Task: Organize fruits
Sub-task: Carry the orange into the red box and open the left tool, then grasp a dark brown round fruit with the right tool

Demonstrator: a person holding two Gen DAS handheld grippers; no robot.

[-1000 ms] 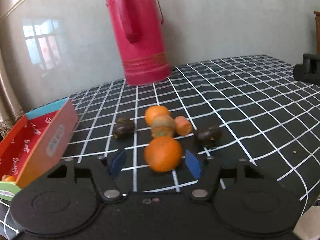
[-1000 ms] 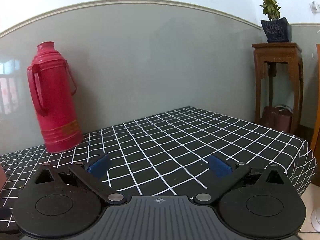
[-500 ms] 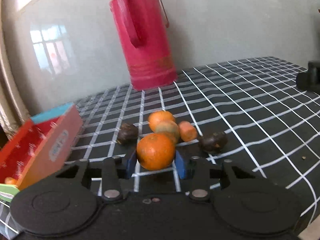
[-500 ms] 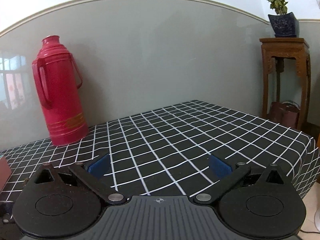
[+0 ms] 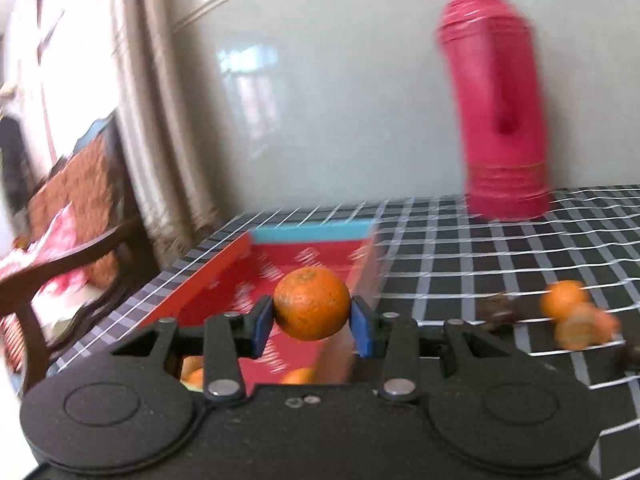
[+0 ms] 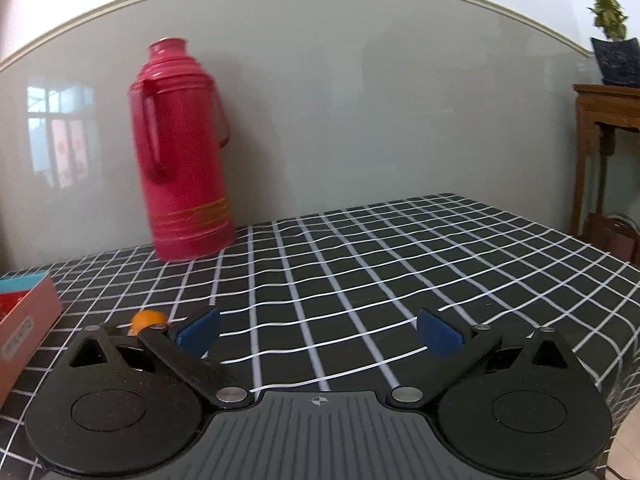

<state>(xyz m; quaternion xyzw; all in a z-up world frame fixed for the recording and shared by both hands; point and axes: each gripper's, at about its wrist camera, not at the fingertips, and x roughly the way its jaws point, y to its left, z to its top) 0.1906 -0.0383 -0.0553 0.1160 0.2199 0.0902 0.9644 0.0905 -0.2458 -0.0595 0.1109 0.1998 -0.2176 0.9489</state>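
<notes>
My left gripper (image 5: 312,316) is shut on an orange (image 5: 311,303) and holds it in the air over the red box (image 5: 224,284) with a blue end wall. Orange fruits (image 5: 298,376) lie in the box's near end. To the right on the checked cloth are more oranges (image 5: 564,299) and dark fruits (image 5: 496,309), blurred. My right gripper (image 6: 318,332) is open and empty above the cloth. An orange (image 6: 147,319) peeks behind its left finger, and the box's corner (image 6: 28,320) shows at the far left.
A tall red thermos (image 5: 500,120) stands at the back by the grey wall; it also shows in the right wrist view (image 6: 182,156). A wooden chair (image 5: 72,240) is left of the table (image 5: 480,256). A wooden stand with a plant (image 6: 608,104) is at the far right.
My left gripper closed on the orange, lifted it and swung left over the red box. My right gripper turned a little left and stays open.
</notes>
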